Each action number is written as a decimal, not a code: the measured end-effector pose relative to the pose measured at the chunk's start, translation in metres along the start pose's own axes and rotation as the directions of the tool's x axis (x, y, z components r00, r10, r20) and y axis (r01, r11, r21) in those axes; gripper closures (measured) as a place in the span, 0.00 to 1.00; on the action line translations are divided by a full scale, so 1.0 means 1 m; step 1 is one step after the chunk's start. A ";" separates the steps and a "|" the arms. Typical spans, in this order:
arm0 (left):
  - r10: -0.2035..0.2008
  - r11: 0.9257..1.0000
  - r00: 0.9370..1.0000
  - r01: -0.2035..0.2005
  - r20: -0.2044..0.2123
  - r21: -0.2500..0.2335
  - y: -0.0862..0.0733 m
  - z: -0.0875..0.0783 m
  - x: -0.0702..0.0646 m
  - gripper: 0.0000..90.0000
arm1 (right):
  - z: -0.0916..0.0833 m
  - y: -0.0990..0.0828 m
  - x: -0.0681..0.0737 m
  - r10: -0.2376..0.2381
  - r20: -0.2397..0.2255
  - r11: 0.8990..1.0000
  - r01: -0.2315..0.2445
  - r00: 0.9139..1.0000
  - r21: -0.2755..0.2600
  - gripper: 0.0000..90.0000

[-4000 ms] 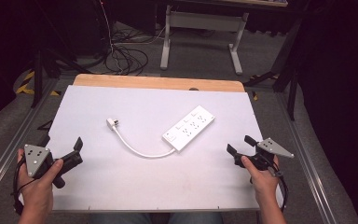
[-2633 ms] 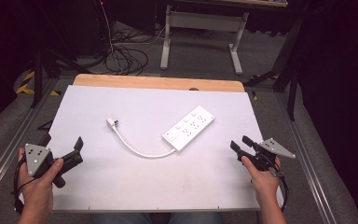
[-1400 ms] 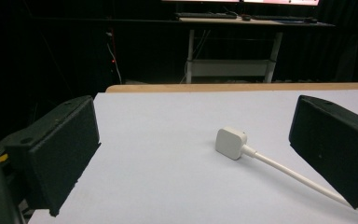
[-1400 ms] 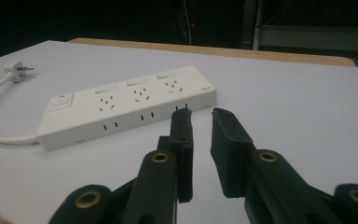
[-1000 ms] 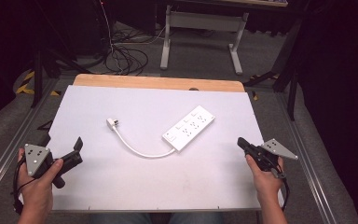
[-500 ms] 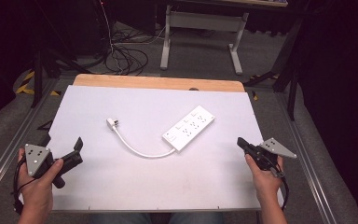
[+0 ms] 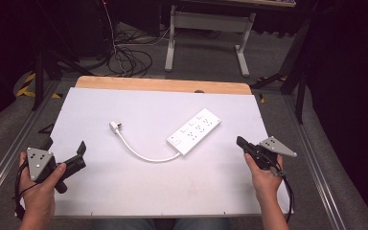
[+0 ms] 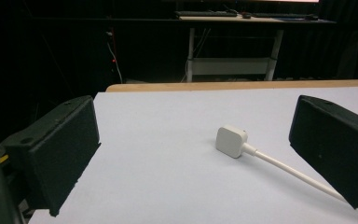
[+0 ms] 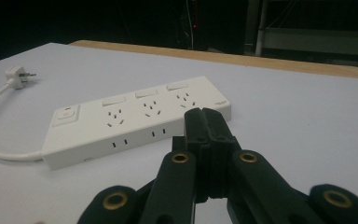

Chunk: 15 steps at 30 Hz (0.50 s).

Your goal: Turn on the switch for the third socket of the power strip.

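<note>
A white power strip point(image 7: 194, 131) lies at an angle in the middle of the white table point(image 7: 211, 182). Its cable point(image 7: 139, 154) curves left to a white plug point(image 7: 114, 126). My left gripper point(image 7: 64, 145) rests open at the table's front left, held in a hand. The plug point(image 8: 230, 141) lies ahead between its wide-spread jaws, well beyond them. My right gripper point(image 7: 240, 141) is at the front right, shut with nothing in it and pointing at the power strip point(image 9: 135, 119). Its closed tips point(image 9: 204, 116) stop short of the strip's near end. The plug point(image 9: 16, 73) lies far left.
A wooden strip point(image 7: 163, 85) runs along the table's far edge. Beyond it stand a desk frame point(image 7: 206, 28) and loose cables on the floor point(image 7: 124, 57). Metal rails point(image 7: 316, 158) flank the table on both sides.
My right gripper's jaws, open in the earliest frames, have closed, and it has drifted slightly right. The left gripper, the strip and the plug have not moved.
</note>
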<state>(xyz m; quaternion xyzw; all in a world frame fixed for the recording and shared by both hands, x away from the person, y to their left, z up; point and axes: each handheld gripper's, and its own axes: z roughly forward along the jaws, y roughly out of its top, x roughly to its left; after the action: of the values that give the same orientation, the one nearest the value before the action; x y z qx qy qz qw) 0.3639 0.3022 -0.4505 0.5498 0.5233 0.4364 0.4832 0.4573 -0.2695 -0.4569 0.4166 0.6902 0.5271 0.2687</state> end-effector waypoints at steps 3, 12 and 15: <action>0.003 1.000 1.000 -0.003 -0.008 0.004 0.000 0.000 0.000 0.02 | 0.003 0.003 0.001 -0.001 -0.006 1.000 0.001 1.000 -0.003 1.00; 0.004 1.000 1.000 -0.004 -0.014 0.007 -0.001 0.000 0.001 0.03 | 0.011 0.011 0.005 -0.011 -0.029 1.000 0.011 1.000 -0.002 1.00; 0.002 1.000 1.000 -0.002 -0.015 0.006 -0.001 0.000 0.000 0.03 | 0.015 0.014 0.007 -0.012 -0.031 1.000 0.012 0.999 -0.006 1.00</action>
<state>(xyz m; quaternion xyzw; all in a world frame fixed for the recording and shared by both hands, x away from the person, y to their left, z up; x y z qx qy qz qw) 0.3642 0.3024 -0.4514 0.5484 0.5277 0.4392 0.4774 0.4697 -0.2548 -0.4480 0.4033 0.6952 0.5340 0.2625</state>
